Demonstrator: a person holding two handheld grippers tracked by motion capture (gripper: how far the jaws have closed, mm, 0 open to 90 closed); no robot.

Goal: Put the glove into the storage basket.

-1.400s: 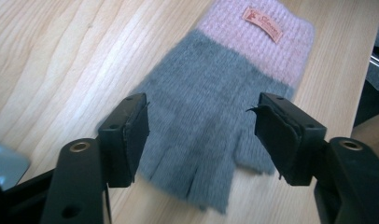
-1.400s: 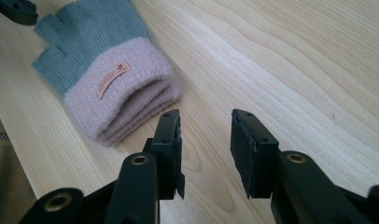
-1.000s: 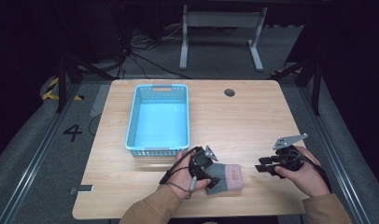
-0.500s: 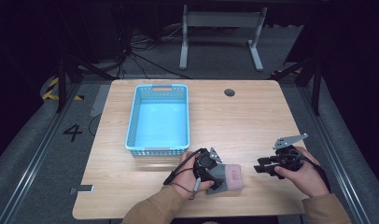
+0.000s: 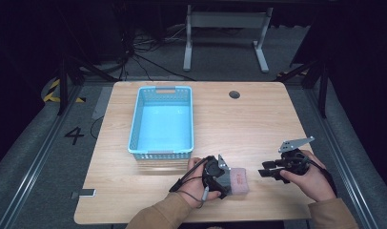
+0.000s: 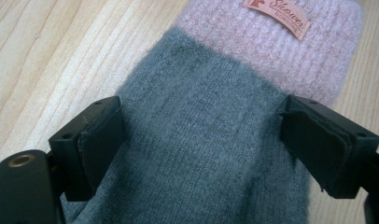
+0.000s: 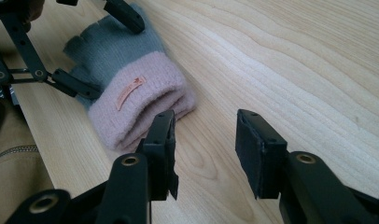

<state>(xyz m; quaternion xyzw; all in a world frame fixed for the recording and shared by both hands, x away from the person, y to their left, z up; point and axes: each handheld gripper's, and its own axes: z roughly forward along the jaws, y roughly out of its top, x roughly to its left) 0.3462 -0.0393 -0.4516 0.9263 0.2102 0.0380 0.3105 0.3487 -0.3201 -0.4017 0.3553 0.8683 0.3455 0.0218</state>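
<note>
A knitted glove [image 6: 215, 79], grey with a pink cuff [image 5: 240, 180] and a small orange label, lies flat near the table's front edge. My left gripper [image 5: 225, 177] reaches over its grey part. Its jaws have just been opening and stand one on each side of the glove [image 7: 141, 93], not pressing it. My right gripper [image 5: 264, 171] is held to the right of the cuff and points at it, a short gap away. Its jaws have also just been opening, and only bare wood lies between them in the right gripper view [image 7: 204, 135].
A light blue plastic basket [image 5: 160, 153] sits empty at the table's left-centre, behind the left hand. A round cable hole [image 5: 234, 94] is at the back of the wooden table [image 5: 258, 129]. The front edge lies close under both hands.
The left gripper has edged a little to the right over the glove and its jaws have spread. The right hand has kept its place.
</note>
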